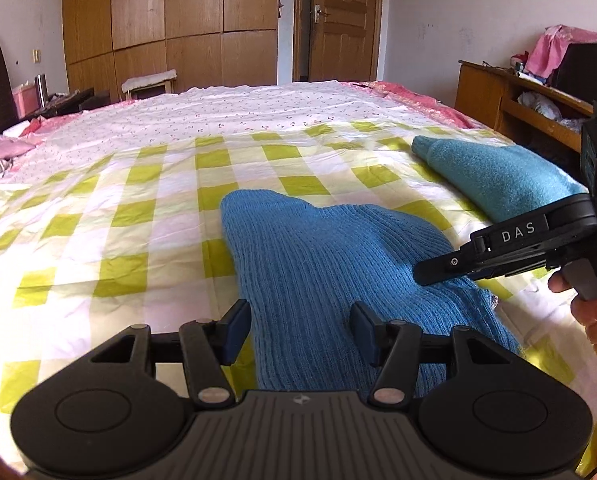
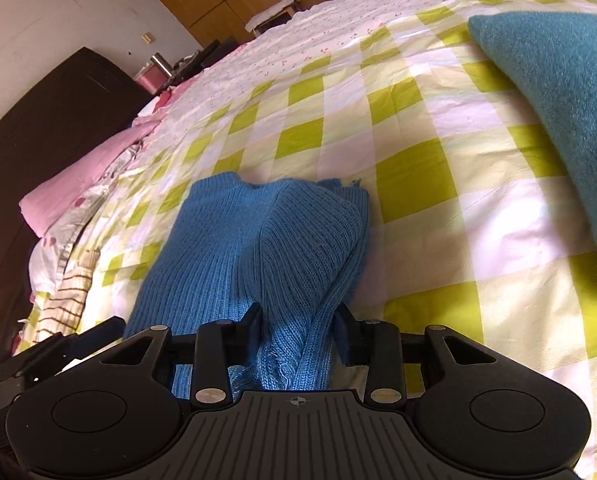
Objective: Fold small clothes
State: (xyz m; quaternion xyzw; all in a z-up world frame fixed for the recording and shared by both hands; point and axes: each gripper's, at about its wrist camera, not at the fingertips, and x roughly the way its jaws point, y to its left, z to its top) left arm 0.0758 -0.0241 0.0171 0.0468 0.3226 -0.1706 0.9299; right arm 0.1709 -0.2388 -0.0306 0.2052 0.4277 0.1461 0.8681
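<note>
- Pinching a bunched edge of bright blue ribbed knit garment (image 2: 258,248): right gripper (image 2: 298,336), pads pressing on it.
- Straddling the same knit's near end, spread, not pressing: left gripper (image 1: 300,330).
- Lying on green-checked bedsheet (image 1: 98,216), running lengthwise away from both grippers.
- Resting folded well apart: teal fuzzy garment (image 1: 494,172).

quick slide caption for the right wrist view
Right gripper with jaws closed on a bunched blue knit garment on a checked bedsheet, teal garment alongside.
</note>
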